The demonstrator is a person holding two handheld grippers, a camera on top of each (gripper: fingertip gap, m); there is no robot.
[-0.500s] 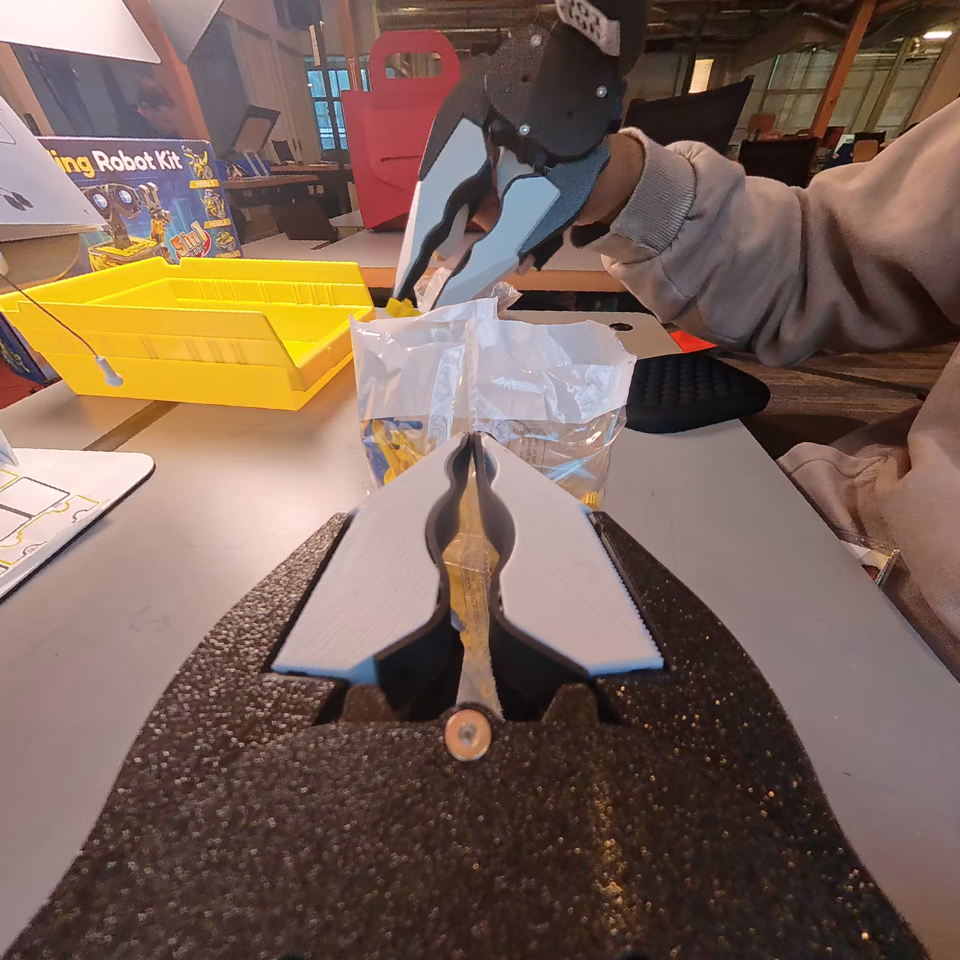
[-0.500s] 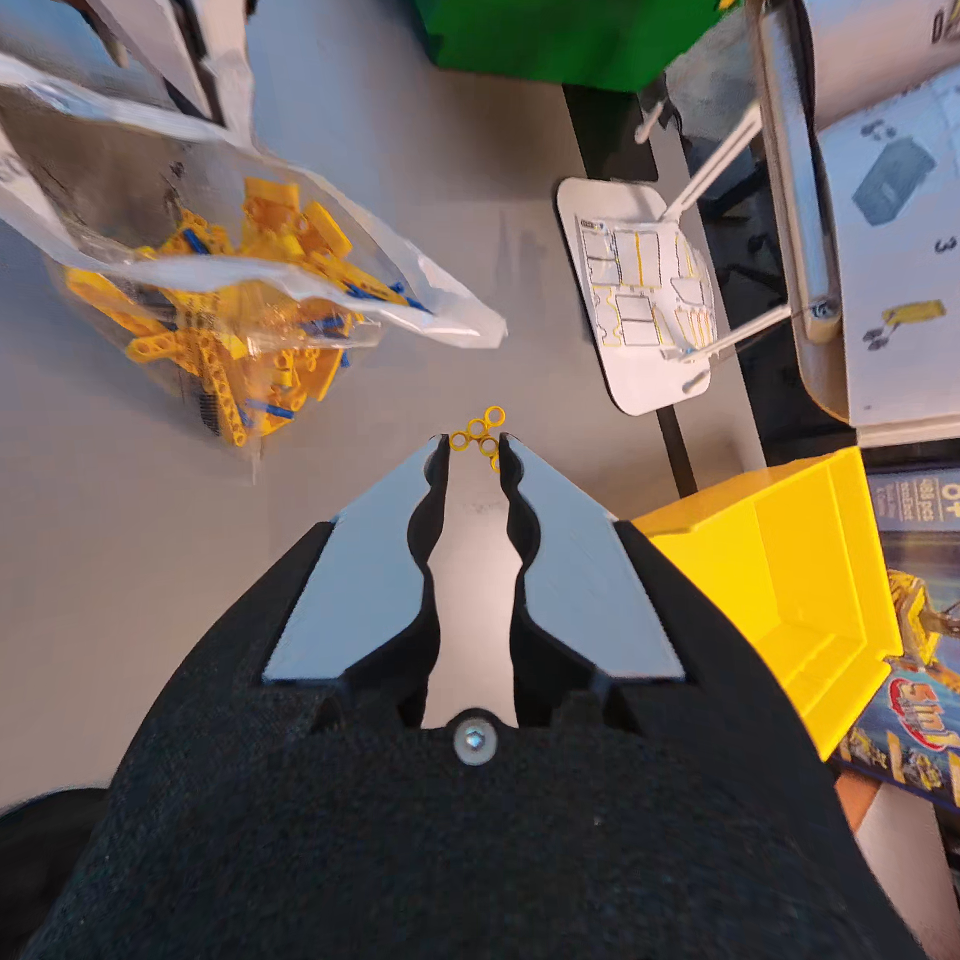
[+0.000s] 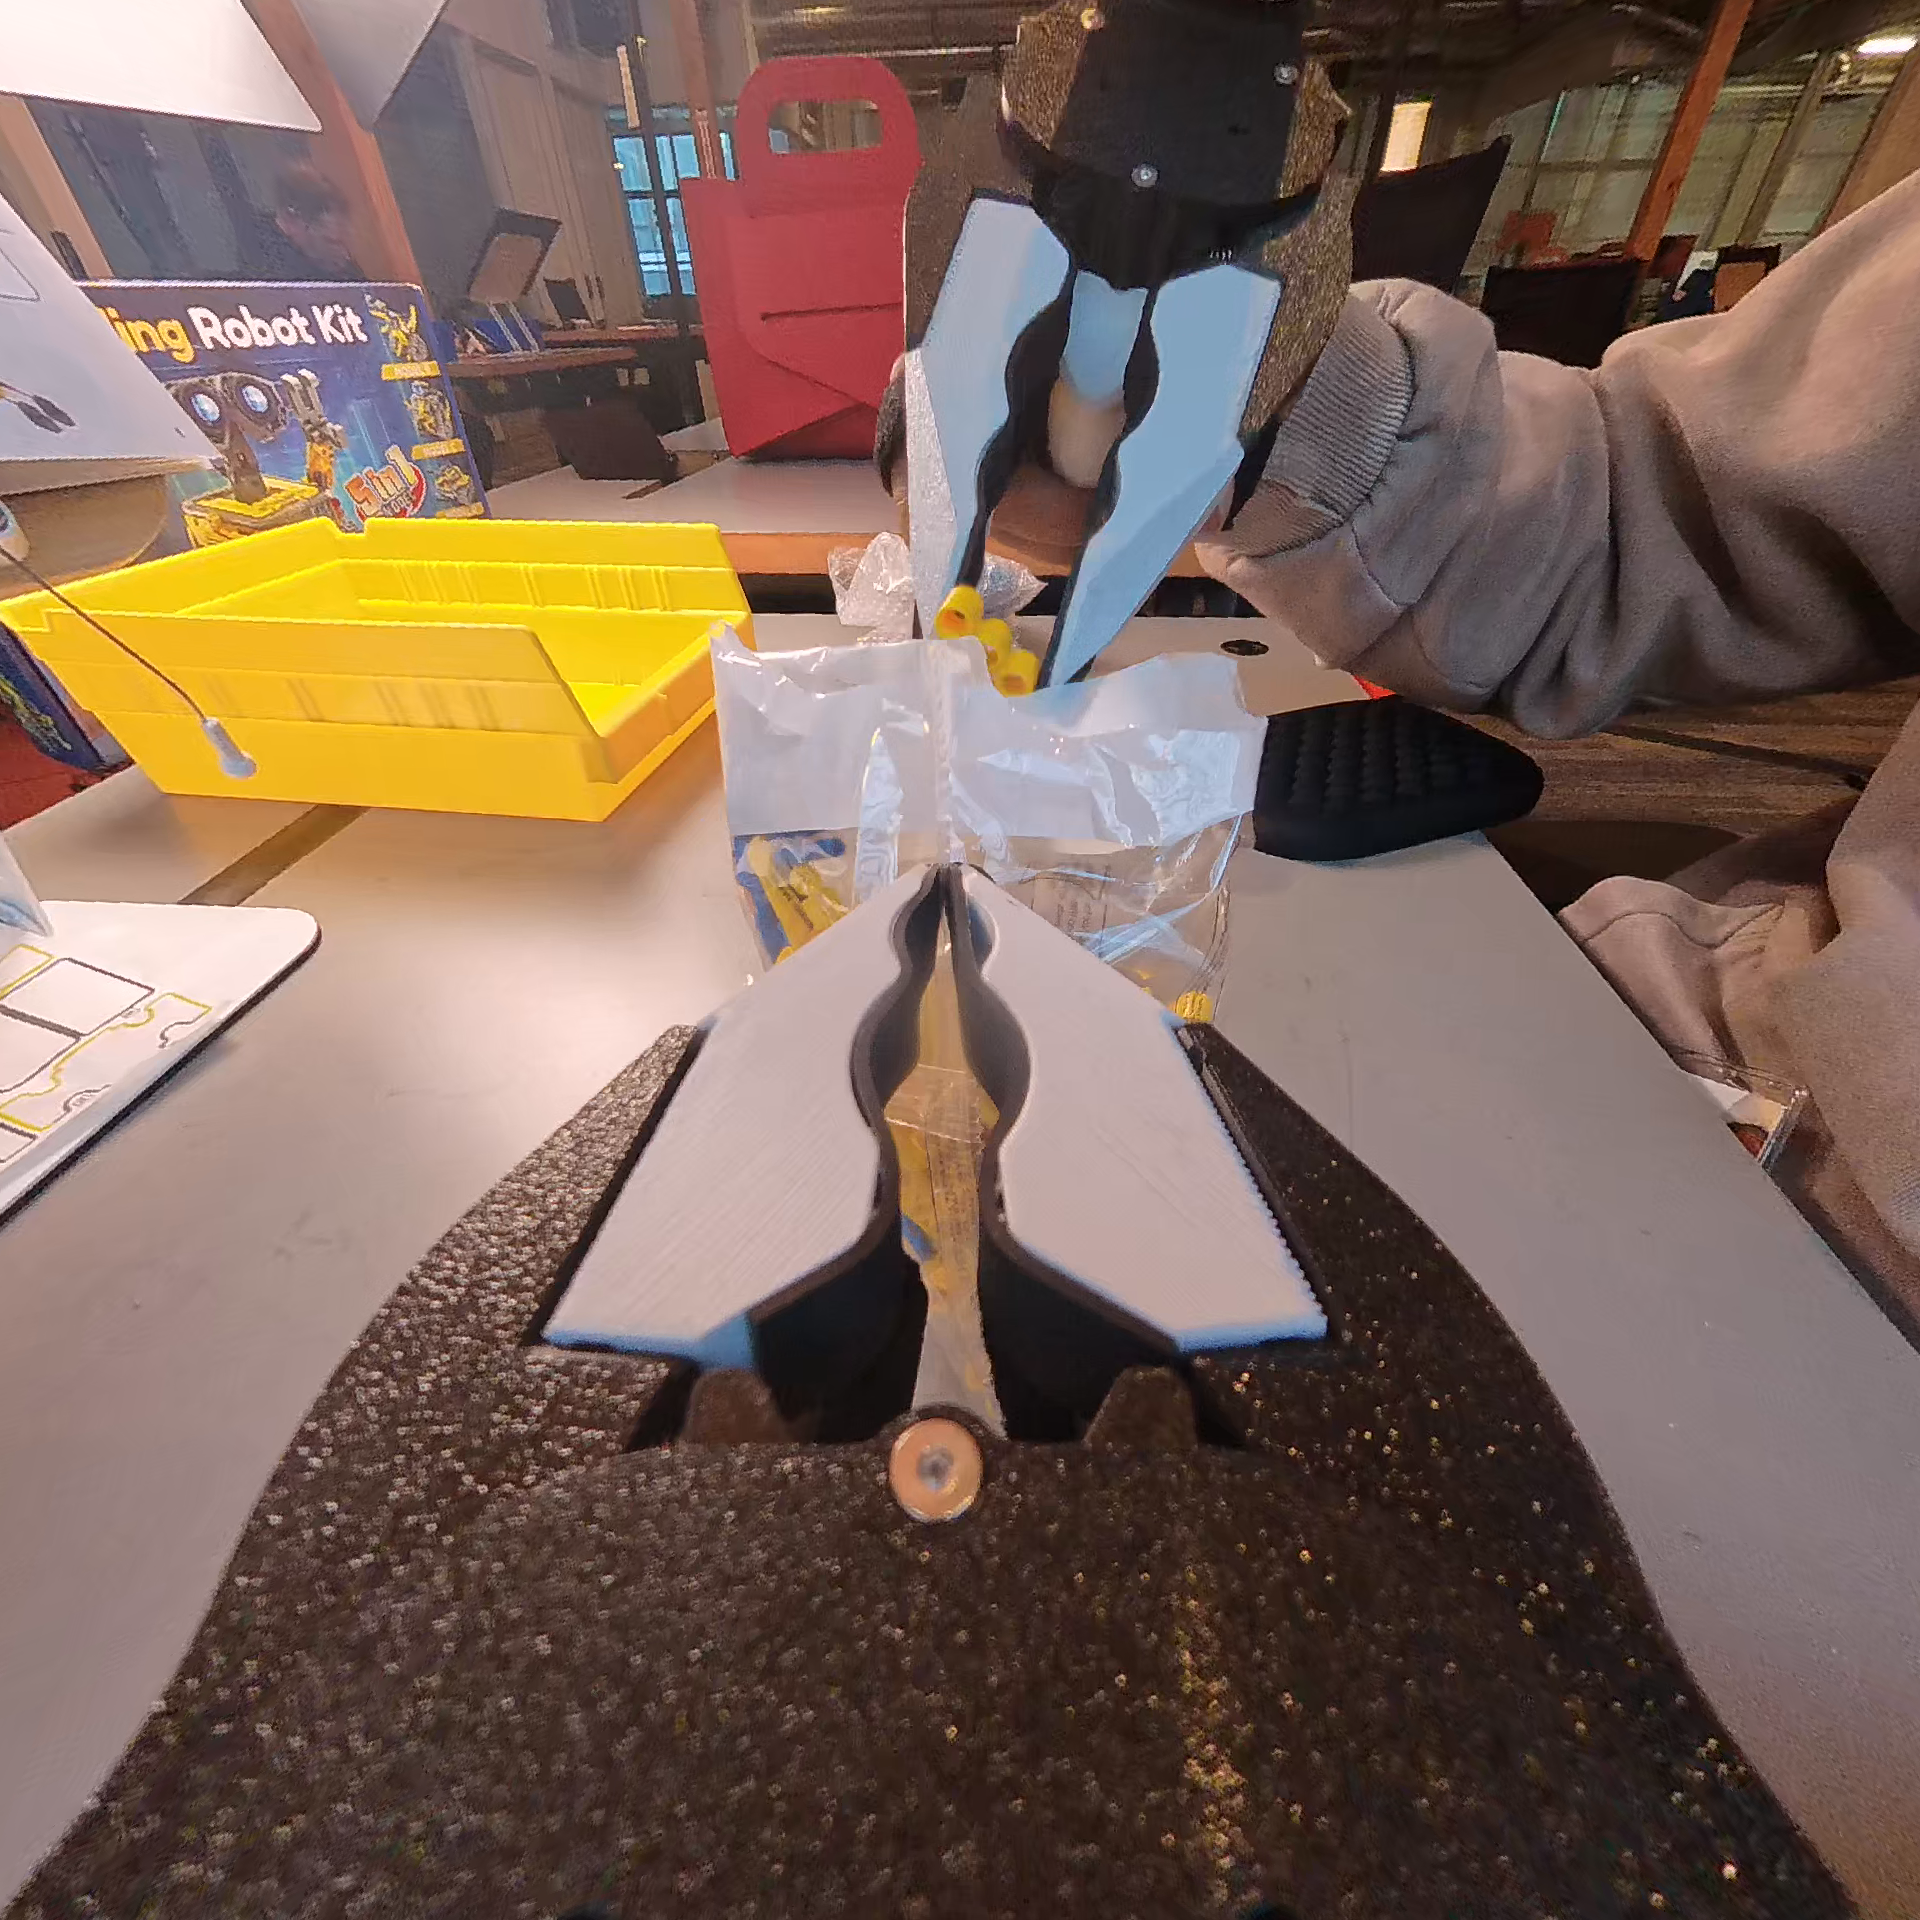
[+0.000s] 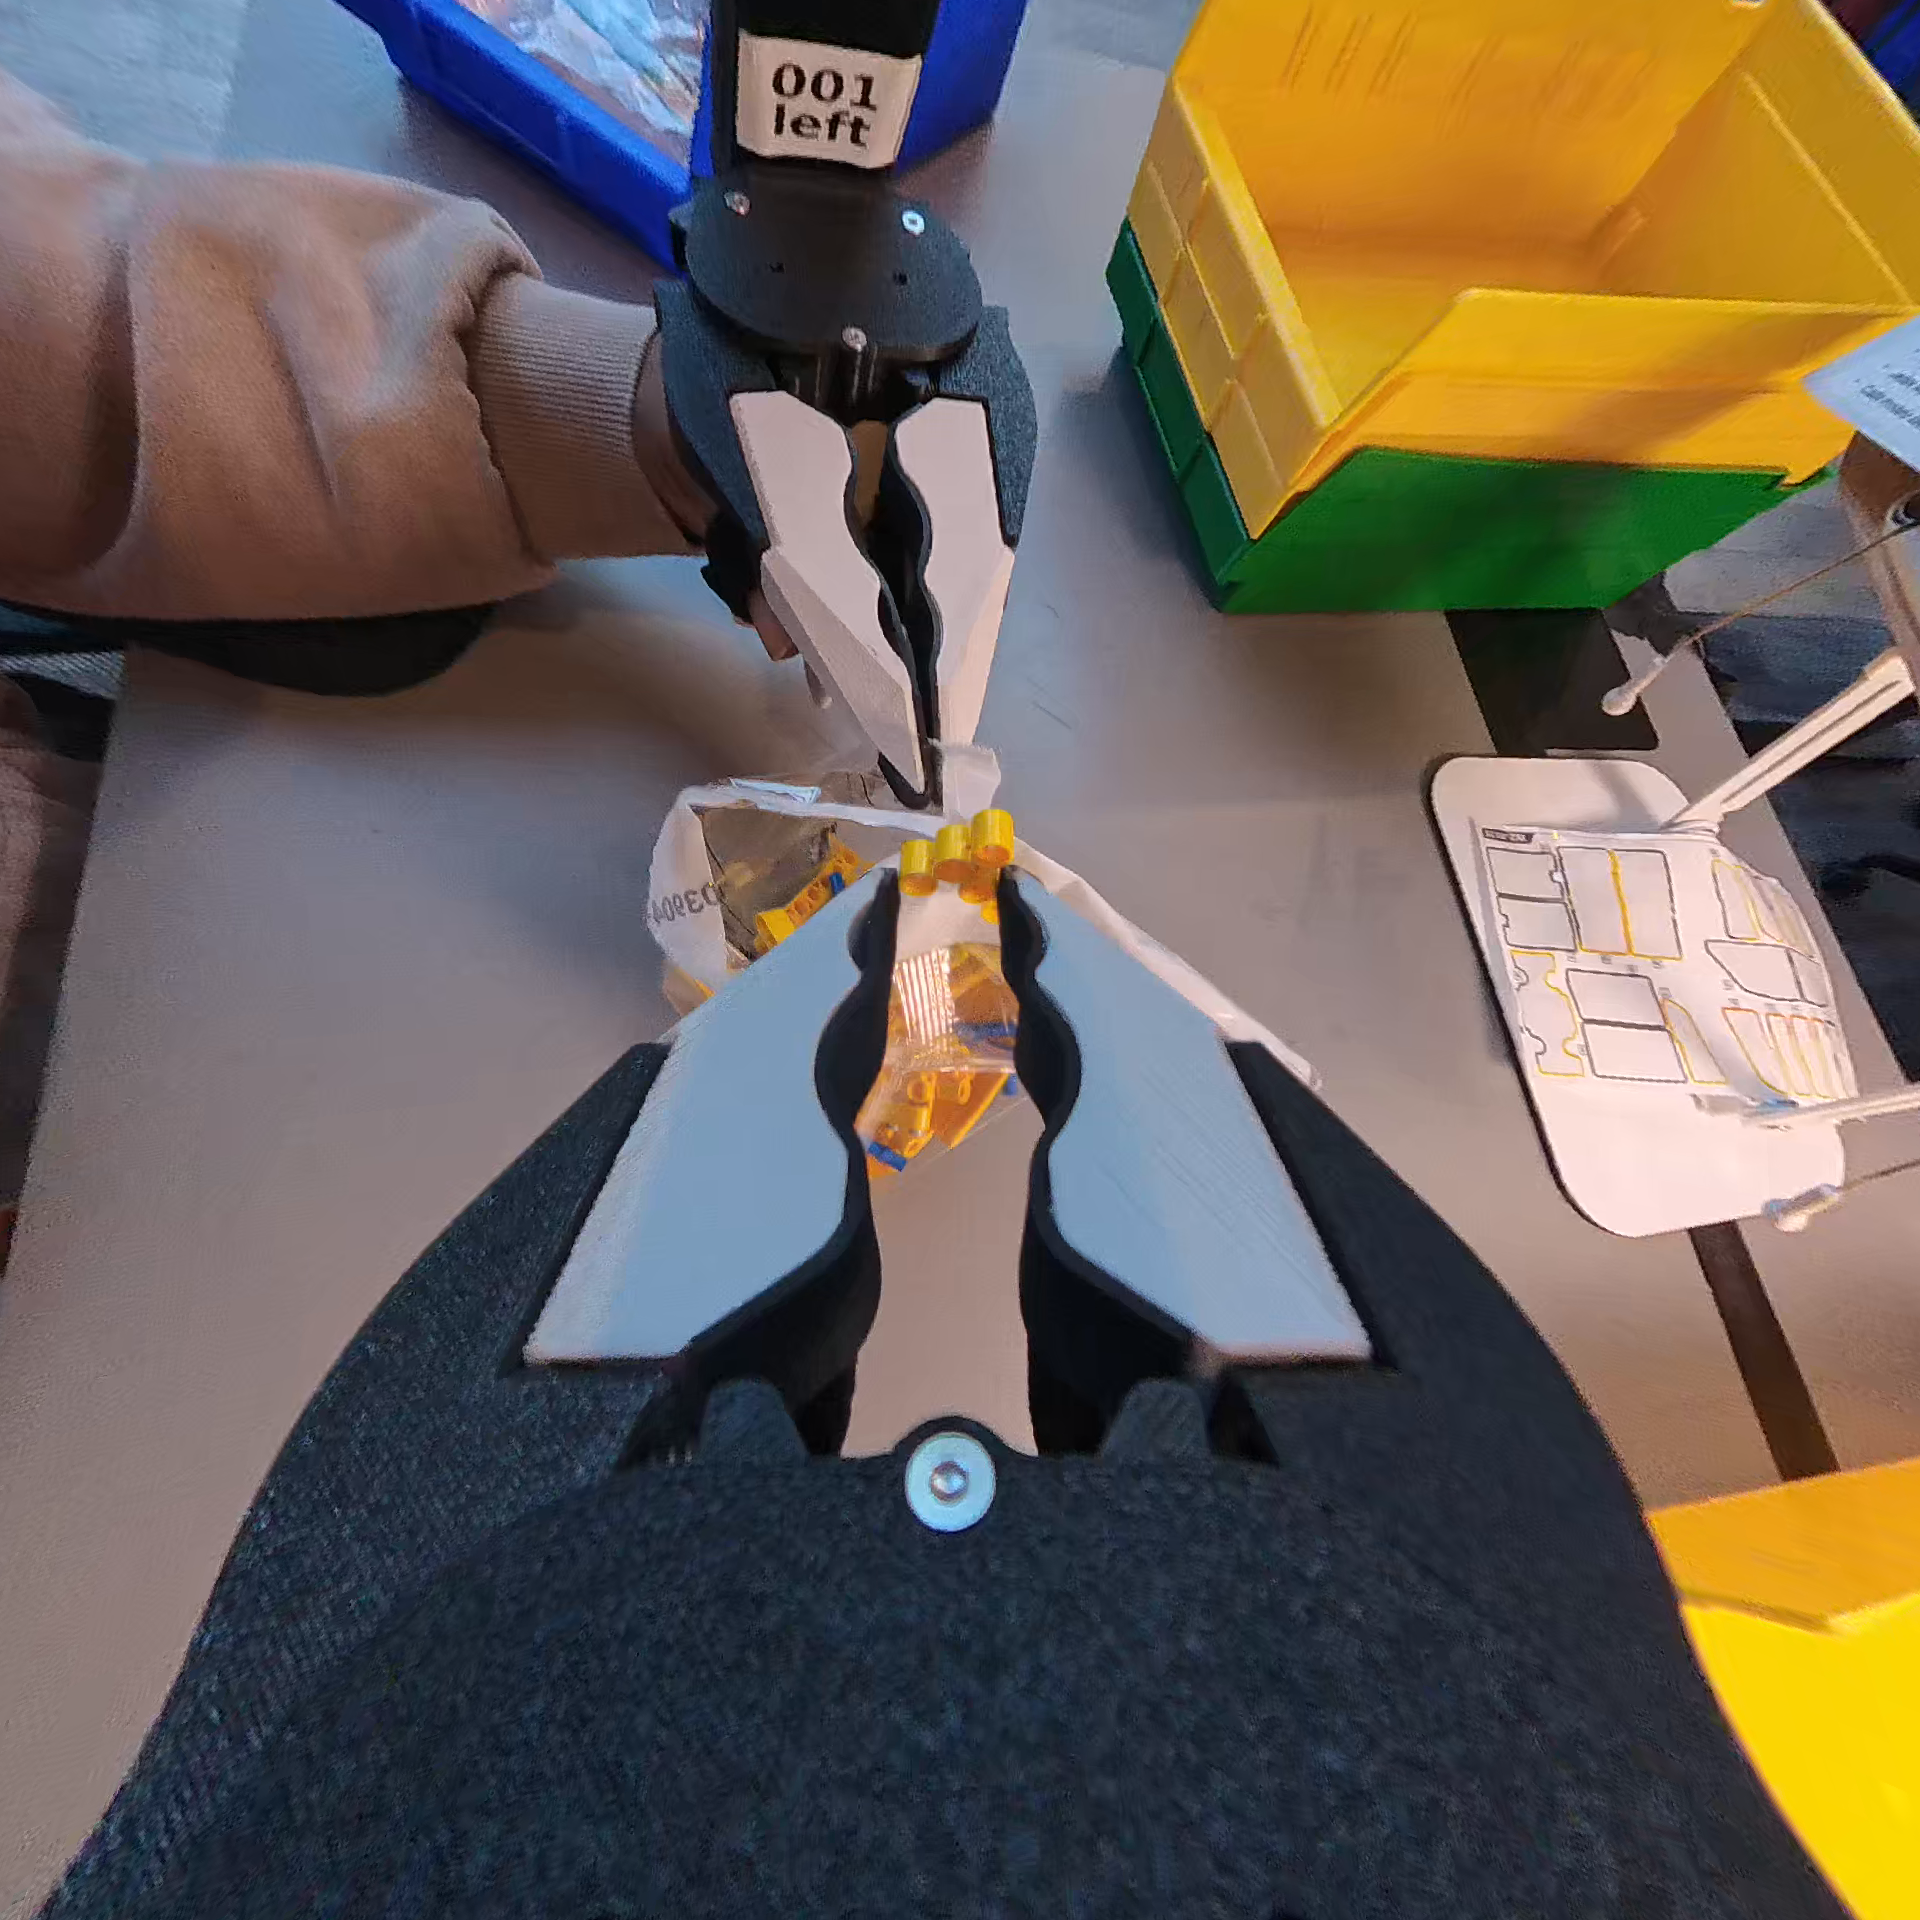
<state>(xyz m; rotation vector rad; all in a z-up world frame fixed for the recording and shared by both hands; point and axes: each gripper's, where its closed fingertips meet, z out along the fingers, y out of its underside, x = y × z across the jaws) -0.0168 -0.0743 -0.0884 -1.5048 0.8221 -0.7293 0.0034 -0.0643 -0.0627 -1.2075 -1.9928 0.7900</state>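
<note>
Far left, a white card [image 3: 125, 997] printed with outlines lies on the bench [image 3: 468, 1039]. Behind it stands a printed kit box [image 3: 291, 405].

Next right is a shallow yellow tray [image 3: 416, 665], with nothing visible in it from this angle.

At centre, a clear plastic bag [image 3: 987, 748] stands on the bench with its mouth open upward. Yellow and blue parts lie loose in its lower half. The left gripper [image 3: 940, 883] has its fingers pressed together on the near wall of the bag, pinching the film and holding it upright.

Directly above the bag mouth, the right gripper [image 3: 997, 644] points down. Its fingers are narrowed onto a small yellow piece made of joined rings [image 4: 961, 847], which is gripped at the tips. The piece sits at the rim of the bag, outside it and apart from the parts inside.

Right of the bag lies a black textured pad [image 3: 1392, 769]. A person's sleeve [image 3: 1558, 499] reaches in beyond it.

The right wrist view also shows a yellow bin [image 4: 1455, 260] stacked on a green bin [image 4: 1455, 530], well apart from the bag.
</note>
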